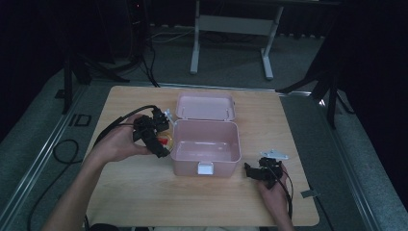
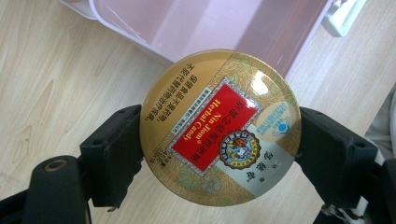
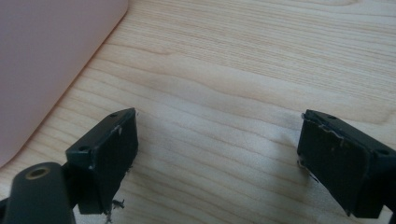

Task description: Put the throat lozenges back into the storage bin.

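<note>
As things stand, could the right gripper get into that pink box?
Probably yes: the pink box stands open, lid back, just beside the right gripper, whose jaws are open and hold nothing, with only bare table between.

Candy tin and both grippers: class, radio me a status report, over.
Left gripper shut on the round candy tin, beside the open pink box. Right gripper open, nothing between its jaws, over bare table. Nothing between tin and box.

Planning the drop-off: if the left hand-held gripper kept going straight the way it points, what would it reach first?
Probably the pink box: past the round candy tin clamped in the left hand-held gripper, the box's side wall lies straight ahead, though depth is unclear.
</note>
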Motion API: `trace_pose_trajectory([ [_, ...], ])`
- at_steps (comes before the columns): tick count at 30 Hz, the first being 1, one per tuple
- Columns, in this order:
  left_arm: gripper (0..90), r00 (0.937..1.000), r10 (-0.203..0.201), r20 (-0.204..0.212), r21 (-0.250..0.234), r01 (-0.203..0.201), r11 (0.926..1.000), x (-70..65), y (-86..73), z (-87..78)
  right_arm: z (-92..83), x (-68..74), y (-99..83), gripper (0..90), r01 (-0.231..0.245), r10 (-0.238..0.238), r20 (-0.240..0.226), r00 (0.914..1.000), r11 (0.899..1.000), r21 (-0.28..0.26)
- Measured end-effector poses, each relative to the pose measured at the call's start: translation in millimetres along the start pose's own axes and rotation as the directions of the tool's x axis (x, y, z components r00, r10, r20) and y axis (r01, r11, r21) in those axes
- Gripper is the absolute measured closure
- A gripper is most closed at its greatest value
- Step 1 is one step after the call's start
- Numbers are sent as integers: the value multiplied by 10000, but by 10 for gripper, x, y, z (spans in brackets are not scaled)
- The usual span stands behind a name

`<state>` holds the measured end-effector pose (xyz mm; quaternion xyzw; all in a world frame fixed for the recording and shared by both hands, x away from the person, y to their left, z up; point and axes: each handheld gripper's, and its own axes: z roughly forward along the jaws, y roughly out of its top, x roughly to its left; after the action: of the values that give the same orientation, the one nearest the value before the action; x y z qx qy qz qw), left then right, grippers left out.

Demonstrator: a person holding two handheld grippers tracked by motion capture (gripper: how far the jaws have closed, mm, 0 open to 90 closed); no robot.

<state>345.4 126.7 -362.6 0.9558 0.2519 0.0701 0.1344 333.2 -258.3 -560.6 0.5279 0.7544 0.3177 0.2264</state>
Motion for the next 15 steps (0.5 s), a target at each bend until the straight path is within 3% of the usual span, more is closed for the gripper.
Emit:
trace_pose_trajectory([
  [15, 200, 9996, 248, -109, 184, -246, 9995, -40, 117, -12, 0, 1, 0, 122, 14, -14, -16, 10000, 10000, 6],
])
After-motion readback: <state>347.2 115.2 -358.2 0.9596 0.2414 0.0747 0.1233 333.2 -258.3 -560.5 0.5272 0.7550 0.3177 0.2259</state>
